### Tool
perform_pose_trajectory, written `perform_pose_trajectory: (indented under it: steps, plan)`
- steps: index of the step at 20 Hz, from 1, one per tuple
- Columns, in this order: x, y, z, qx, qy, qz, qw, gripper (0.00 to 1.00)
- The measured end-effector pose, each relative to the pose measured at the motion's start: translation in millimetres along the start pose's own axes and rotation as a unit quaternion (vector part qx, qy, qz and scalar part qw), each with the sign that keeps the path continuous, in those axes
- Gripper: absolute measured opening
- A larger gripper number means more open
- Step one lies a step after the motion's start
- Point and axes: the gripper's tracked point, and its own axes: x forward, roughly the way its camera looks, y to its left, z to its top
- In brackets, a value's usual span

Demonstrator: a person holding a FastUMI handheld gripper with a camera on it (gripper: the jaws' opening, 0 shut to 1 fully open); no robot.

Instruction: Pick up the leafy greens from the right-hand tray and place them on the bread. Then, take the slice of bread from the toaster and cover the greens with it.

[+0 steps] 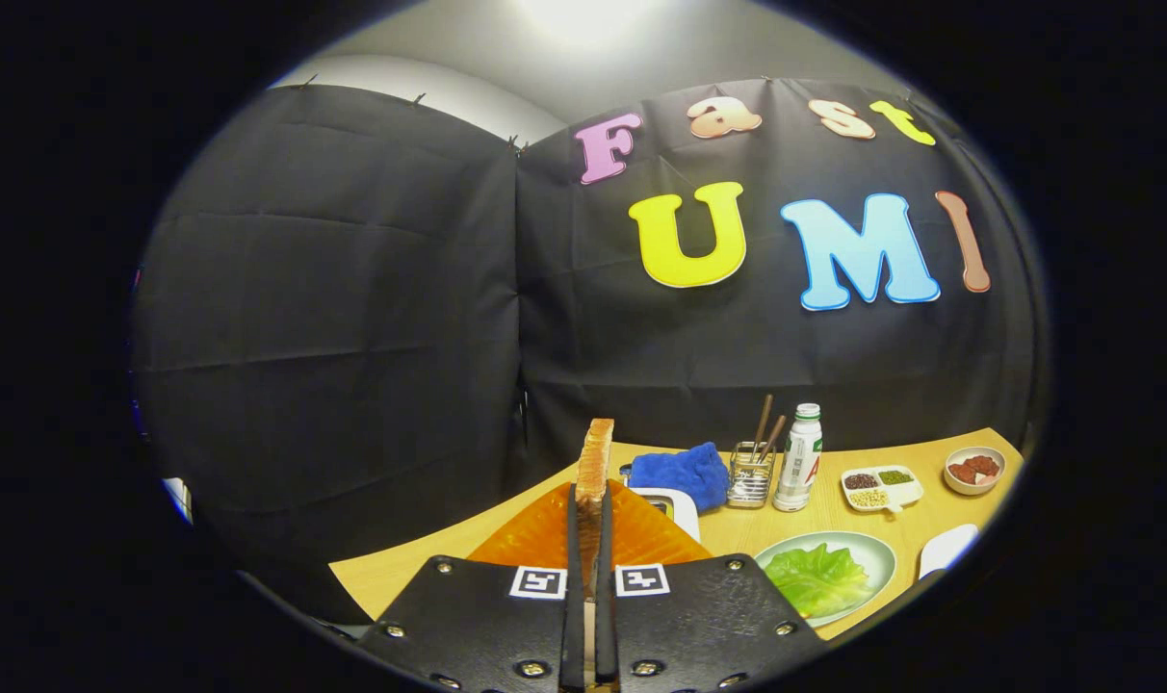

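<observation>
Black cloth backs a wooden desk (930,520). Low at centre, the jaws stand nearly closed, pinching an upright toasted bread slice (595,460), its lower part hidden. At lower right, leafy greens (816,577) cover a pale plate (880,556).

**Bread slice held up on its edge**

The gripper (589,525) has both fingers pressed on a slice of bread (596,462), which stands up tall. Behind it is an orange mat (545,534). At the lower right, a green plate (872,553) holds leafy greens (816,577). A blue cloth (682,474) and a bottle (799,460) sit farther back on the wooden table (930,515).
</observation>
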Motion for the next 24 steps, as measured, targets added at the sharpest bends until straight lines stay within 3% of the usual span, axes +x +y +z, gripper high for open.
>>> perform_pose_trajectory:
  steps: [9,24]
  plan:
    - [-24.4,-33.2,16.9,0.018,-0.008,-0.012,1.000,0.04]
    - [-59.9,-130.6,3.3,0.028,-0.006,-0.092,0.995,0.04]
